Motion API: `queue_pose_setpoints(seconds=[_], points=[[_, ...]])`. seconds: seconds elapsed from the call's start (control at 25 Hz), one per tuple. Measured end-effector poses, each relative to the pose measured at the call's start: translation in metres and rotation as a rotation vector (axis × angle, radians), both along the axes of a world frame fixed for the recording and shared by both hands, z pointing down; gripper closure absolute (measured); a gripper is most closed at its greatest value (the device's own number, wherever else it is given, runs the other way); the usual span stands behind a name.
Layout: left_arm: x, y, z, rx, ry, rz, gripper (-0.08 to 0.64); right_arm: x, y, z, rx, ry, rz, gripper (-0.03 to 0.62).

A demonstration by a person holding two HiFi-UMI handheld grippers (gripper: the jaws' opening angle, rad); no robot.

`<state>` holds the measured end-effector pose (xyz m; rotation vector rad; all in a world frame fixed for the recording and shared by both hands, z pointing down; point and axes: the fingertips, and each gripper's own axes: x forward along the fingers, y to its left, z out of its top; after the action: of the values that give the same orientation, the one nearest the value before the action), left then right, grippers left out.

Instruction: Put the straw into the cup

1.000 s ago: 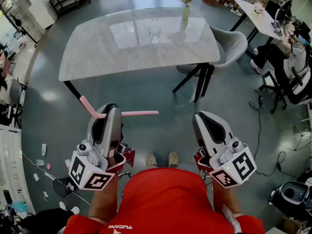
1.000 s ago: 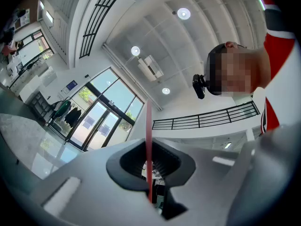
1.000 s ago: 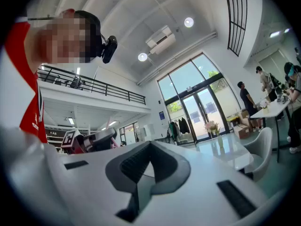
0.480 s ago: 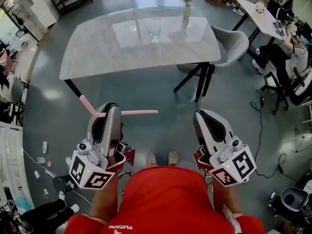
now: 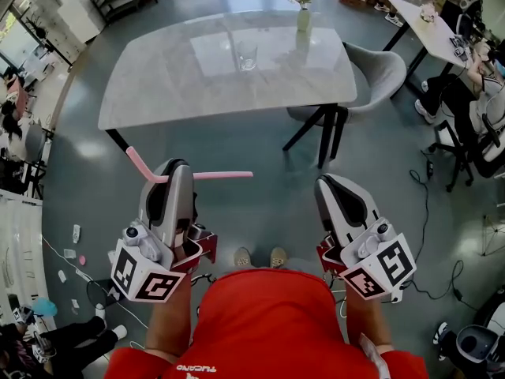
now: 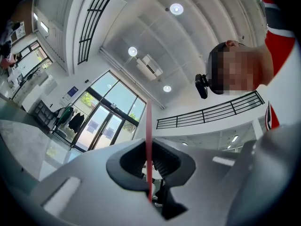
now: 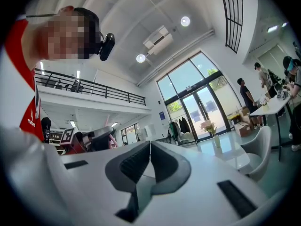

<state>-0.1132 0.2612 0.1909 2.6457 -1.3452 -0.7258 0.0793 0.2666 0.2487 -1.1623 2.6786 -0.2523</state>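
At the lower left of the head view, the left gripper (image 5: 175,168) is clenched on a long pink bendy plastic straw (image 5: 213,175). The straw lies crosswise, with its short bent end up and to the left and its long end pointing right, above the grey floor. In the left gripper view the straw (image 6: 148,140) runs as a thin upright line between the closed jaws.

At the upper middle, a clear glass cup (image 5: 248,54) stands on the pale grey marble-look table (image 5: 173,77), well apart from the straw. Right of it is a slim vase of pink flowers (image 5: 302,18), then a grey chair (image 5: 379,69).

At the lower right, the right gripper (image 5: 331,181) has its jaws pressed together on nothing.
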Motion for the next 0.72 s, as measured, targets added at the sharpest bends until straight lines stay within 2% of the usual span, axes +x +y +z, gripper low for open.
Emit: queue_pose_setpoints(seconds=[0.24,0.44,0.72], points=[[0.034,-0.040,0.020,0.004,-0.029,-0.054,0.531,0.043,-0.046,0.024,0.008,-0.015,-0.016,0.591],[0.029,-0.024,0.010,-0.002,-0.036,-0.077,0.531,0.041,-0.033,0.015,0.001,-0.015,-0.027,0.591],[0.030,-0.041,0.011,0.001,-0.044,-0.087,0.531,0.041,-0.050,0.021,-0.002,-0.015,-0.034,0.591]])
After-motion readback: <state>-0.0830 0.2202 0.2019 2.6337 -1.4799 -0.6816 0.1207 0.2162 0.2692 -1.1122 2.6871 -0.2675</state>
